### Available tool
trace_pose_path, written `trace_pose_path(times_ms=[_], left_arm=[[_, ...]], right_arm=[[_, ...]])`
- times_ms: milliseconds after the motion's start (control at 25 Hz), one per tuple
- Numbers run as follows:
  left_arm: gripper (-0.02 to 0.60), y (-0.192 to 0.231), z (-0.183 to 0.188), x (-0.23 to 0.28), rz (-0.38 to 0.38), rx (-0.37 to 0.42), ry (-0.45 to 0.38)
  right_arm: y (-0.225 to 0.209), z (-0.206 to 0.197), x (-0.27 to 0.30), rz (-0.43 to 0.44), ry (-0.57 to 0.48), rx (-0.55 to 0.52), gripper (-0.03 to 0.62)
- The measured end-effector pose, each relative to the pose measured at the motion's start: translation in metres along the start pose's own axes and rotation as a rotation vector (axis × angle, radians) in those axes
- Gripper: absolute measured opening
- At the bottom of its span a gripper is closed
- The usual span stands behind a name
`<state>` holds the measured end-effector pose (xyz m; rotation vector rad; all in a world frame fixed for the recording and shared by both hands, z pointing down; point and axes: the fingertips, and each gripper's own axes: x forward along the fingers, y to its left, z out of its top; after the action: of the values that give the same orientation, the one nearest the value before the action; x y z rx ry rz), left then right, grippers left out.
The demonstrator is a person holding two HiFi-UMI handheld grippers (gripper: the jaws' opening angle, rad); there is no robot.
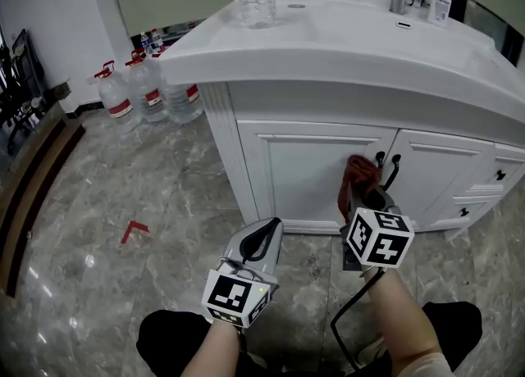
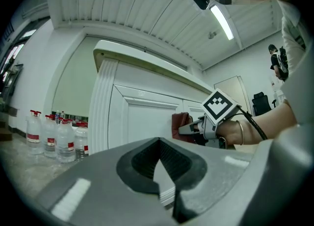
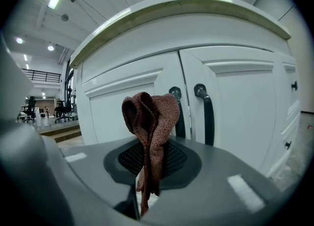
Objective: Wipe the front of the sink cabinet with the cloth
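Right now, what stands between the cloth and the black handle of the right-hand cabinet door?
The left door's black handle stands there, between the cloth and the right door's handle. The right gripper view shows it best.

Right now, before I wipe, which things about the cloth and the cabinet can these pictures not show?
- Whether the cloth touches the door: in the head view the right gripper covers that spot.
- Right end of the cabinet: cut off by the head view's edge.
- Print on the floor bottles: too small in every view.
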<state>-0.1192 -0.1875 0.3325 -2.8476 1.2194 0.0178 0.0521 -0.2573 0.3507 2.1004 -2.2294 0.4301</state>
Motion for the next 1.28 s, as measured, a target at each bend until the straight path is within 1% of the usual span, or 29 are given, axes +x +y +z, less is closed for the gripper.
trace_pose_path(times_ms=[120, 240, 440, 600, 720, 840, 1000, 1160, 1280], left_arm=[[0.000, 0.014, -0.005, -0.007, 0.024, 0.002, 0.010], [0.000, 0.031, -0.010, -0.016, 0.064, 0.010, 0.021], [0.000, 0.064, -0.018, -0.034, 0.136, -0.017, 0.022], [0.000, 0.090, -0.020, -0.049, 0.190, -0.033, 0.018], [0.000, 0.104, -0.020, -0.057, 0.221, -0.048, 0.016], [0.000, 0.111, -0.019, -0.060, 0.238, -0.051, 0.018], [0.000, 0.109, -0.020, -0.058, 0.228, -0.035, 0.025], [0.000, 0.098, -0.024, -0.048, 0.197, -0.008, 0.040], [0.000, 0.089, -0.027, -0.036, 0.165, -0.033, 0.033]], right_arm=[[0.022, -0.005, 0.002, 0.061, -0.013, -0.018, 0.083], [0.060, -0.015, 0.010, 0.150, -0.015, -0.053, 0.083], [0.130, -0.057, 0.037, 0.284, 0.039, -0.073, 0.083], [0.173, -0.082, 0.059, 0.347, 0.072, -0.065, 0.081], [0.195, -0.094, 0.074, 0.376, 0.093, -0.055, 0.083], [0.203, -0.100, 0.084, 0.375, 0.105, -0.057, 0.083], [0.194, -0.104, 0.088, 0.354, 0.111, -0.050, 0.083], [0.176, -0.104, 0.085, 0.338, 0.114, -0.056, 0.084], [0.157, -0.102, 0.081, 0.310, 0.109, -0.061, 0.084]])
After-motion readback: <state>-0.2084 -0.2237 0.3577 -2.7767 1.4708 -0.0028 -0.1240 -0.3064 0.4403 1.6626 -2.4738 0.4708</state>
